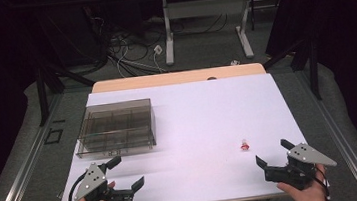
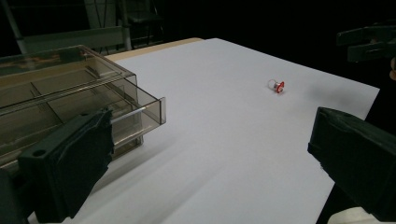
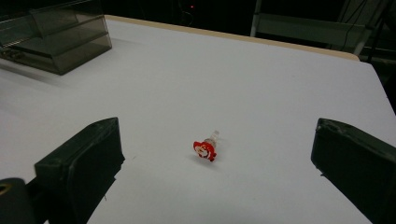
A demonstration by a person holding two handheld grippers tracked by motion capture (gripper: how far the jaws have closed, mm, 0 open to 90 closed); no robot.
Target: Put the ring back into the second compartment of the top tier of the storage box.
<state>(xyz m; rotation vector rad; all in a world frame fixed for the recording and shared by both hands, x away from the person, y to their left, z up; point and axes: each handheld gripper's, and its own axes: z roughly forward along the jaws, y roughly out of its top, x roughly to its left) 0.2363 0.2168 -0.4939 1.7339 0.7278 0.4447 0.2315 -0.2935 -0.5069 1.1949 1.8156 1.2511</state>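
A small red and white trinket (image 1: 244, 145) lies on the white table top (image 1: 193, 119), right of centre. In the right gripper view the trinket (image 3: 206, 148) sits a little ahead, between the lines of the two jaws. My right gripper (image 1: 274, 153) is open near the front right corner, just behind the trinket, with nothing between its jaws. My left gripper (image 1: 128, 171) is open at the front left, just in front of a smoky clear compartment box (image 1: 115, 127). In the left gripper view the box (image 2: 65, 98) is at left and the trinket (image 2: 276, 85) far right.
The white sheet ends at the table's front edge close to both hands. A wooden strip (image 1: 179, 78) shows at the far edge. Beyond stand a desk frame (image 1: 206, 27) and floor cables (image 1: 126, 50). Open surface lies between box and trinket.
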